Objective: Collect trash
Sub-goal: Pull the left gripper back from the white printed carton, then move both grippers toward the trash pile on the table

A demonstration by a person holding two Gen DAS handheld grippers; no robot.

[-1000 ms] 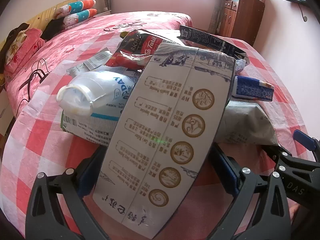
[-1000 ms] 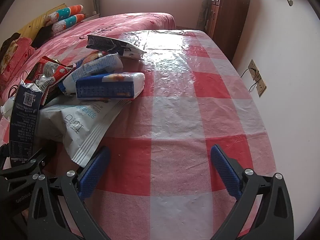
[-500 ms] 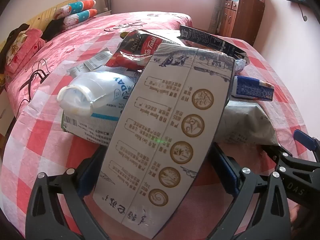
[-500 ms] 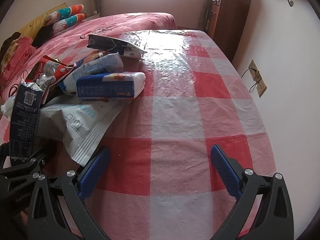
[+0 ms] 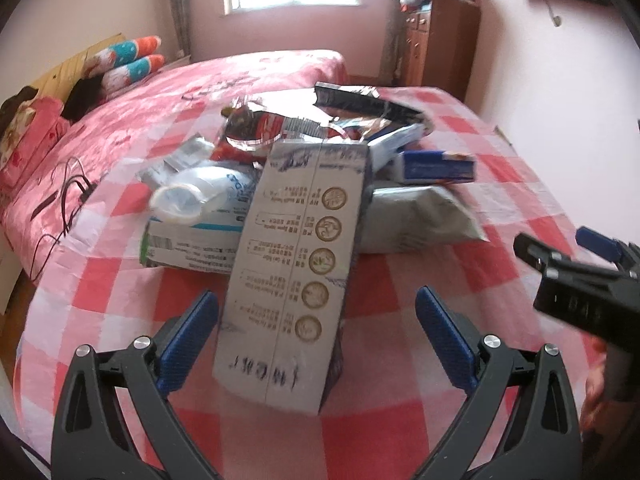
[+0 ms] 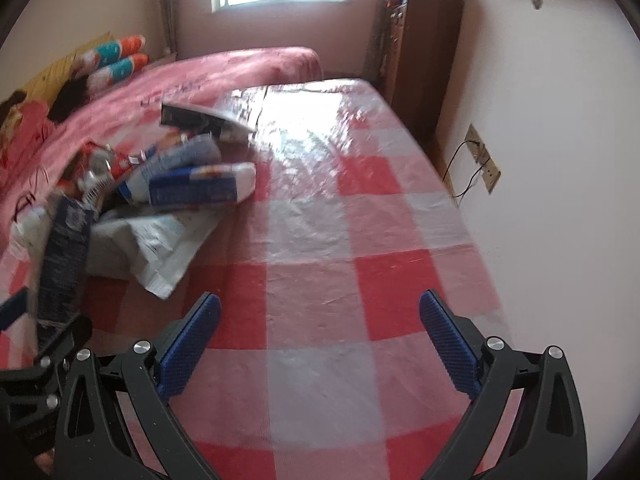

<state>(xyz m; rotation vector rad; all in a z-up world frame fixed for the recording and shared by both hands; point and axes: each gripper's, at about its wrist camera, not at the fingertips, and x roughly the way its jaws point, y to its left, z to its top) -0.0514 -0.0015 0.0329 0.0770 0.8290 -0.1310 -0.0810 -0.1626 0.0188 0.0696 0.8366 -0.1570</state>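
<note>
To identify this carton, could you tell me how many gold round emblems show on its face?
5 emblems run in one column down the carton, right of its centre crease; none appear hidden.

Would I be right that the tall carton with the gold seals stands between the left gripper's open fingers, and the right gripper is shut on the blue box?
Not quite. The right gripper is open and holds nothing, as the right wrist view shows; the blue box lies apart in the pile. The carton does stand between the open fingers of the left gripper.
</note>
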